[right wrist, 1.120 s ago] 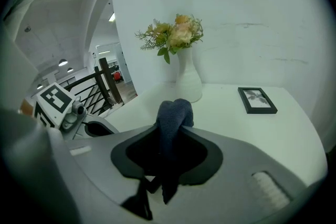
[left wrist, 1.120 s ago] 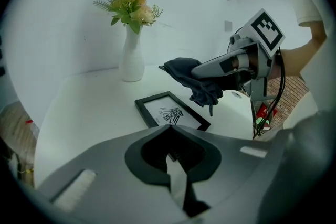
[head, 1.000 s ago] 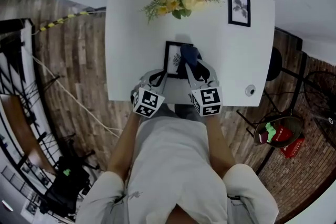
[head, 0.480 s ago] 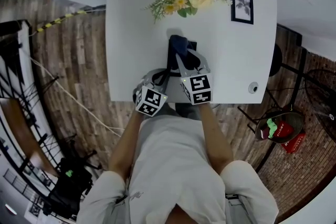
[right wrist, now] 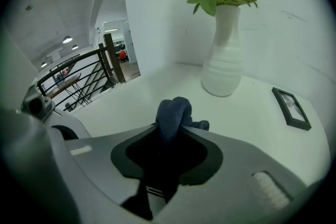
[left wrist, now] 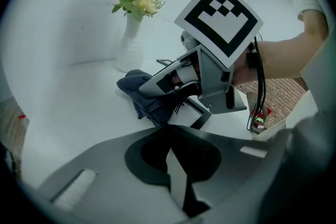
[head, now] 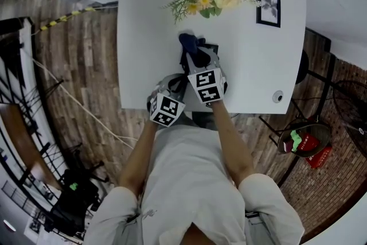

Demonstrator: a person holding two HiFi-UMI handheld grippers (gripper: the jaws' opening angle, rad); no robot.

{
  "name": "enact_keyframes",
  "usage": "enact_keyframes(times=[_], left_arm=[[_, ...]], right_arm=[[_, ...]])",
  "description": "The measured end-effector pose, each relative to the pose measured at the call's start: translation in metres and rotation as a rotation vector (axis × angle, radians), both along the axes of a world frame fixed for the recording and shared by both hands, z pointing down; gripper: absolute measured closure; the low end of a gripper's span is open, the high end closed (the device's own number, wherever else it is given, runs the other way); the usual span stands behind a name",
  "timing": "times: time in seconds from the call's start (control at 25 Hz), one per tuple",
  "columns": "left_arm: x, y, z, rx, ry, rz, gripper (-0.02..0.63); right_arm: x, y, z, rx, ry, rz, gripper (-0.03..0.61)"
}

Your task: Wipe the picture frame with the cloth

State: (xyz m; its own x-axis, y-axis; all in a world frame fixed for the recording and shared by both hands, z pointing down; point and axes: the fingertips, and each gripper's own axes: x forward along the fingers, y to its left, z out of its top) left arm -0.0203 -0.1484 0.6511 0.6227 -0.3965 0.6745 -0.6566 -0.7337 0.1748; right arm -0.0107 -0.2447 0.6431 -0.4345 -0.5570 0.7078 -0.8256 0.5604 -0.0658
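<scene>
Jaws of right gripper pinch cloth over white table, plank floor.

cloth: dk blue, soft, bunched into a lump. pinched betw. the jaws of the rt claw; a rounded fold sticks up past the tips and a loose end trails off to one side. it rests on top of the picture frame, touching it.

picture frame: thin black border, white mat, bit of dark print at the cloth's edge. lies flat, mid white bench. mostly covered in head view, only a far corner shows. left gripper view shows the near part clear of the cloth.
</scene>
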Motion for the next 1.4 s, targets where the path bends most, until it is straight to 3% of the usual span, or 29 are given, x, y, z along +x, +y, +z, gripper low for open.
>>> enact_keyframes(times=[0.64,1.2,1.4], left_arm=[[-0.002,0.0,0.003,-0.001,-0.005,-0.066,0.594],[-0.002,-0.001,0.002,0.005,-0.014,-0.06,0.594],[-0.003,-0.001,0.002,0.009,-0.02,-0.046,0.594]], right_arm=[[0.029,0.006,-0.002,0.026,0.089,0.004,0.479],[0.118,0.02,-0.002,-0.012,0.127,0.176,0.476],[0.132,0.025,-0.013,0.01,0.144,0.206,0.476]])
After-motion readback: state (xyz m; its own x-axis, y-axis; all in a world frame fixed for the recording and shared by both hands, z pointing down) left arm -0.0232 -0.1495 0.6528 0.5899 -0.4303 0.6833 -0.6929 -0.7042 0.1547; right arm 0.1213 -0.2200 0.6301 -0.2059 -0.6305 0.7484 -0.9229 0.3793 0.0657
